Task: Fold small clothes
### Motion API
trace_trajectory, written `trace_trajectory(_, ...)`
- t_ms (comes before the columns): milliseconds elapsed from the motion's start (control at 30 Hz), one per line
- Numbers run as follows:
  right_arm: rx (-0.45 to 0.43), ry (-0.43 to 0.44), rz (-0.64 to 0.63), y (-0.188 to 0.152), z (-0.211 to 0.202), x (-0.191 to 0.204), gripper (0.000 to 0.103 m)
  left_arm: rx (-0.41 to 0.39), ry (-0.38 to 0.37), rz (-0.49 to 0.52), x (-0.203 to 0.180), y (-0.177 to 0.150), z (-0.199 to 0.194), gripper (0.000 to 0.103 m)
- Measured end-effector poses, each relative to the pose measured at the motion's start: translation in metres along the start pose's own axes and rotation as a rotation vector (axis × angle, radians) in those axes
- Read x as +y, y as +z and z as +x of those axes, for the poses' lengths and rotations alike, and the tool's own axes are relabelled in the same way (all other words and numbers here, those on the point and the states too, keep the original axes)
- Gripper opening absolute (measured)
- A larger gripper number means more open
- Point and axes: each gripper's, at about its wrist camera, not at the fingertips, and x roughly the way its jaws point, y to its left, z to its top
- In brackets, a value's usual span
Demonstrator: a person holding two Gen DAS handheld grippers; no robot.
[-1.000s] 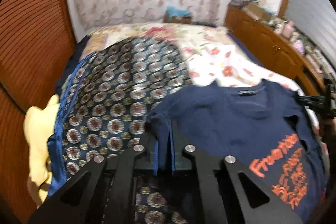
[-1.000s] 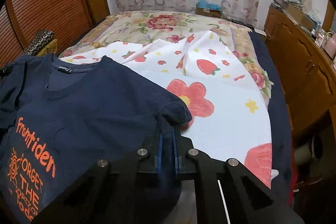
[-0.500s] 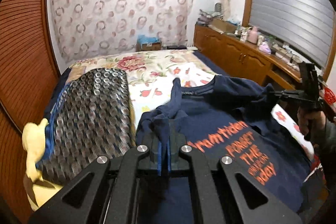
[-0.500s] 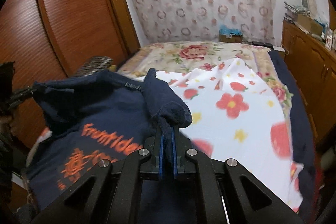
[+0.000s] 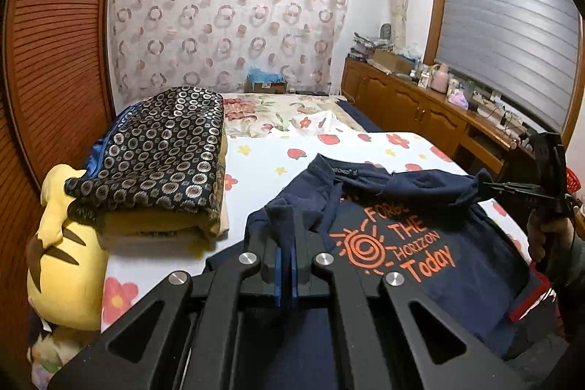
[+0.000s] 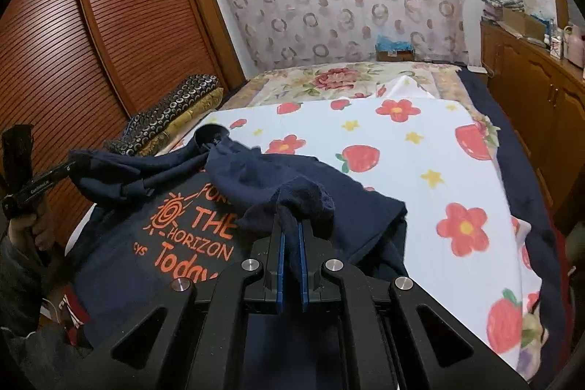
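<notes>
Both tongs clamped on shirt [image 5: 431, 280]: left tongs [image 5: 284, 265] on one shoulder, right tongs [image 6: 290, 265] on other. Shirt lifted above bed [image 6: 402, 141], top edge drawn toward hem. Step: first fold. Next: lower evenly, align edges, then release.

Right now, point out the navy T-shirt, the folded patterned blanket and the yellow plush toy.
navy T-shirt [image 5: 431, 284]: left wrist view, on the chest below the orange print.
folded patterned blanket [image 5: 164, 148]: left wrist view, on its ring-patterned top face.
yellow plush toy [image 5: 69, 265]: left wrist view, on its yellow body.
</notes>
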Motion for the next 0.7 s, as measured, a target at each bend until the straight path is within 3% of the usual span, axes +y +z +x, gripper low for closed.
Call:
trace_trajectory(100,-0.030,-0.002,-0.003,-0.003,-0.021,0.007,0.006,-0.009,0.066,-0.022,-0.001,-0.012,-0.016,0.004)
trace_trajectory(200,-0.042,0.005,-0.015,-0.012,-0.043,0.013,0.006,-0.010,0.079,-0.032,-0.001,-0.025,-0.033,0.004)
trace_trajectory(433,-0.011,-0.028,-0.018,-0.035,-0.091,0.009,0.006,-0.029,0.086,-0.057,0.006,-0.035,-0.068,0.004)
trace_trajectory(500,-0.001,-0.040,-0.020,-0.036,-0.105,0.012,0.006,-0.028,0.140,-0.052,0.006,-0.039,-0.075,0.004)
trace_trajectory(700,0.086,-0.070,-0.029,-0.050,-0.108,0.011,0.006,0.042,0.151,-0.088,0.009,-0.056,-0.064,0.005)
